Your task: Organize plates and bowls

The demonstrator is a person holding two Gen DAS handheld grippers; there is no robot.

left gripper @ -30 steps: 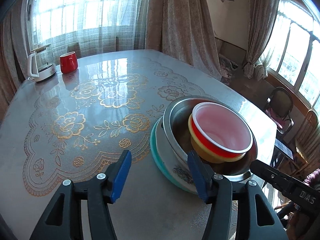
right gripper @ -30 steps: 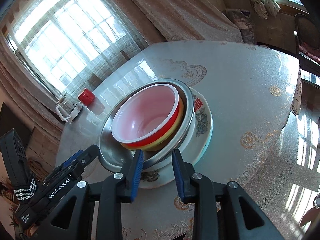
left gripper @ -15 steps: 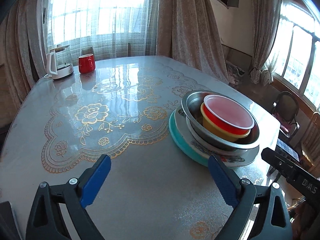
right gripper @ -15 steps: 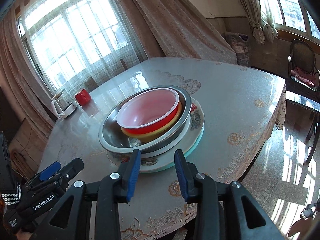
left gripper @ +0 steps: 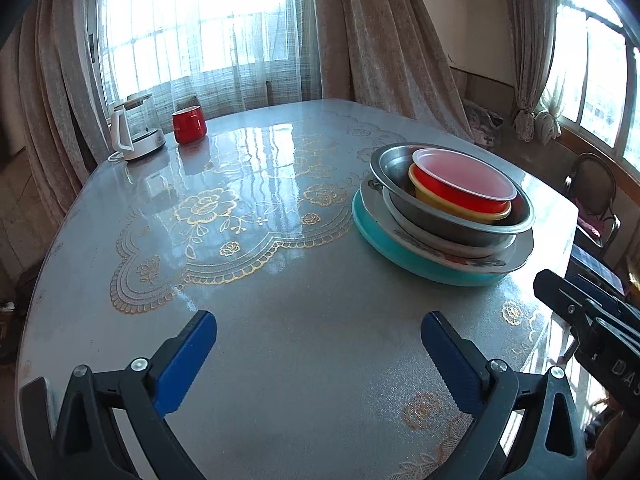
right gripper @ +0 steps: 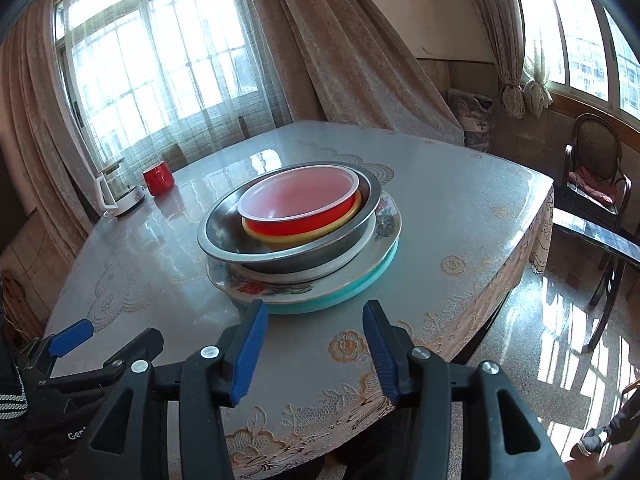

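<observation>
In the left wrist view, the left gripper [left gripper: 318, 338] is spread wide and empty above the glossy, gold-flowered table [left gripper: 248, 240]; a nested stack is seen to its right: red plastic bowl [left gripper: 464, 186], steel basin [left gripper: 452, 208], teal plate [left gripper: 400, 250]. In the right wrist view, the right gripper [right gripper: 316, 340] is parted, empty, just short of the stack's patterned china plate [right gripper: 384, 224].

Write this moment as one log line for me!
left gripper: open, empty | right gripper: open, empty | bowls: nested on plates | table

White letters "DAS" stood on the black body of the right gripper [left gripper: 600, 332]. On the left gripper [right gripper: 60, 364], white letters reading "Gen" showed, cut off. Red characters on the patterned plate [right gripper: 304, 286] were too small to read.
</observation>
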